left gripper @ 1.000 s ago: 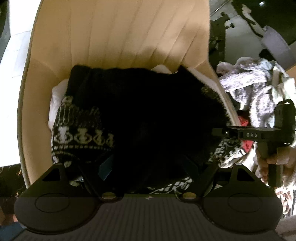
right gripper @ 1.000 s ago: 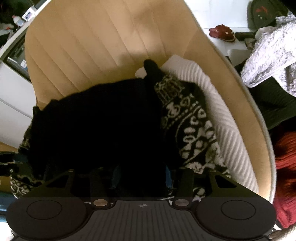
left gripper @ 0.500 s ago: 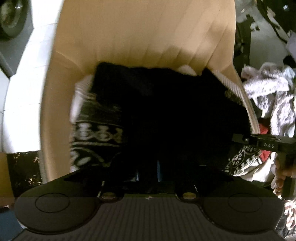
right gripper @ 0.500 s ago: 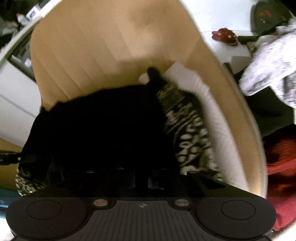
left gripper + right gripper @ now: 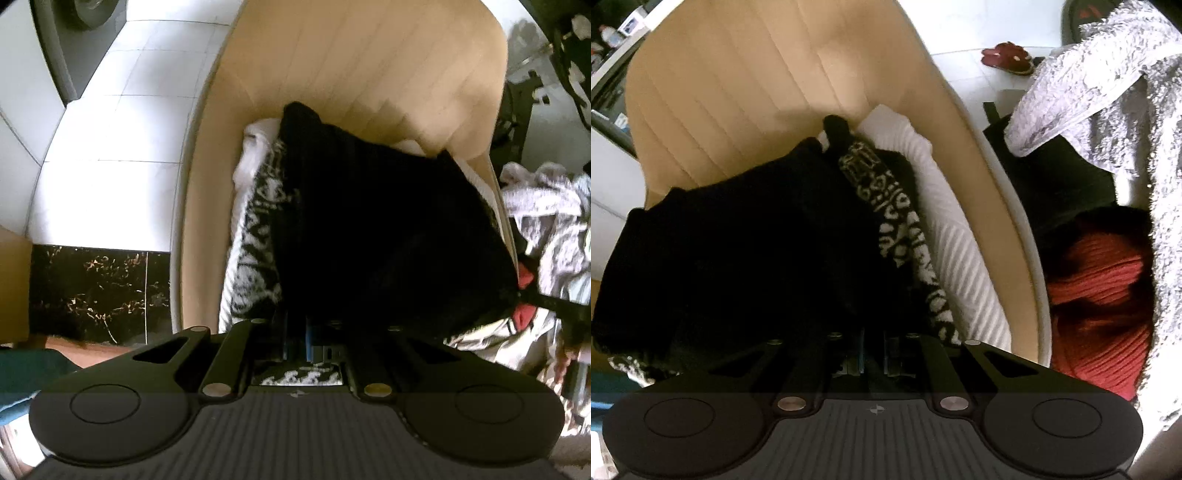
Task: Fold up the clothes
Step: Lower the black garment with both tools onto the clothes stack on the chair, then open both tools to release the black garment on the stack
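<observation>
Resting in a tan shell chair (image 5: 369, 62), a black sweater (image 5: 388, 229) lies on top of a black-and-white patterned knit (image 5: 258, 236), which in turn sits on a white ribbed knit (image 5: 956, 254): three garments stacked in one seat. Both claws are at the near edge of the black sweater. The left claw (image 5: 317, 343) has narrowed since a second ago, when its fingers stood wide apart beside the fabric; they are now drawn close together with dark cloth bunched around them, though whether they truly pinch it cannot be told. The right claw (image 5: 875, 350) has likewise come in from a wide spread to a narrow gap pressed into the black fabric, its hold equally unclear. The left wrist view has swung leftward, bringing white floor tiles (image 5: 110, 155) and a dark marbled strip (image 5: 96, 288) into sight. Beside the chair lie one red ribbed knit (image 5: 1100, 295) and one grey fleecy garment (image 5: 1108, 81), with a red slipper (image 5: 1006, 57) on the floor beyond.
</observation>
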Available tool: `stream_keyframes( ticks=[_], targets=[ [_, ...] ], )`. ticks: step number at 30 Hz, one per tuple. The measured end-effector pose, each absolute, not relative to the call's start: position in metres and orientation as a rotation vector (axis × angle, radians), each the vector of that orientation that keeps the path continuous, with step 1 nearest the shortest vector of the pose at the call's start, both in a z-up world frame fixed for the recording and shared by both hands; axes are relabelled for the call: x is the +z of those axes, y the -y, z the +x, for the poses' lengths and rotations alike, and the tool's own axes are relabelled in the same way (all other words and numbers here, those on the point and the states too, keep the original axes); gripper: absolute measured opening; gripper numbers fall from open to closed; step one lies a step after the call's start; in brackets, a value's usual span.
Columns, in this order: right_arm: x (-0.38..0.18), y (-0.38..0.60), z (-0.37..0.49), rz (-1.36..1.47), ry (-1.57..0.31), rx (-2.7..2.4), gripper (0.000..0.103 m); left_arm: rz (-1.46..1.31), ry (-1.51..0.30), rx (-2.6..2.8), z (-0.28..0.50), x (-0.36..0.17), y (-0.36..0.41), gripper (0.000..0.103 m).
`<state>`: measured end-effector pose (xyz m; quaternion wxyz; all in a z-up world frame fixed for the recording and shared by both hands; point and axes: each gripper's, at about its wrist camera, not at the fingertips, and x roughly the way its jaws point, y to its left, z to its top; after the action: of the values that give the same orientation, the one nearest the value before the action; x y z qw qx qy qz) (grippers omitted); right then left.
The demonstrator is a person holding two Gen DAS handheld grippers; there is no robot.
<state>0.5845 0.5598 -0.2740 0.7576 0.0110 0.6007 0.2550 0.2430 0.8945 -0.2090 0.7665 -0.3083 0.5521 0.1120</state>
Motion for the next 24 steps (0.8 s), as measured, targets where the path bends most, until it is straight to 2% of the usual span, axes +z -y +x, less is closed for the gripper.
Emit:
stream_keyframes(
  ticks=[4,11,12,14,15,16,17,18,19,20,21,22,24],
  targets=[
    [-0.263,-0.559,0.585,0.006,-1.28,0.551,0.007,-0.713,-1.163,0.274,0.237,-0.203,-0.904,0.009],
    [-0.283,-0.572,0.581,-0.078,-1.27,0.5,0.008,-0.566,-1.185,0.292,0.248,-0.216,-0.898,0.009],
    [-0.282,-0.575,0.58,-0.089,-1.26,0.494,0.009,-0.558,-1.186,0.298,0.249,-0.216,-0.896,0.01],
    [-0.28,-0.576,0.577,-0.09,-1.242,0.473,0.02,-0.546,-1.181,0.311,0.25,-0.216,-0.891,0.015],
    [-0.279,-0.575,0.576,-0.086,-1.236,0.46,0.031,-0.548,-1.174,0.322,0.249,-0.216,-0.891,0.026],
    [-0.277,-0.574,0.573,-0.082,-1.222,0.457,0.041,-0.553,-1.17,0.334,0.249,-0.215,-0.89,0.047],
    [-0.274,-0.573,0.571,-0.078,-1.209,0.454,0.048,-0.557,-1.165,0.346,0.249,-0.215,-0.89,0.061],
    [-0.27,-0.572,0.568,-0.087,-1.193,0.445,0.063,-0.562,-1.154,0.351,0.248,-0.213,-0.889,0.076],
    [-0.265,-0.572,0.566,-0.094,-1.178,0.436,0.07,-0.56,-1.139,0.347,0.249,-0.21,-0.887,0.076],
    [-0.261,-0.571,0.563,-0.1,-1.163,0.426,0.07,-0.553,-1.125,0.341,0.25,-0.207,-0.885,0.077],
    [-0.257,-0.57,0.561,-0.092,-1.153,0.431,0.072,-0.542,-1.116,0.334,0.251,-0.204,-0.882,0.084],
    [-0.253,-0.57,0.56,-0.087,-1.146,0.422,0.081,-0.527,-1.106,0.33,0.253,-0.2,-0.879,0.091],
    [-0.244,-0.568,0.557,-0.077,-1.119,0.393,0.086,-0.497,-1.083,0.325,0.256,-0.193,-0.874,0.095]
  ],
)
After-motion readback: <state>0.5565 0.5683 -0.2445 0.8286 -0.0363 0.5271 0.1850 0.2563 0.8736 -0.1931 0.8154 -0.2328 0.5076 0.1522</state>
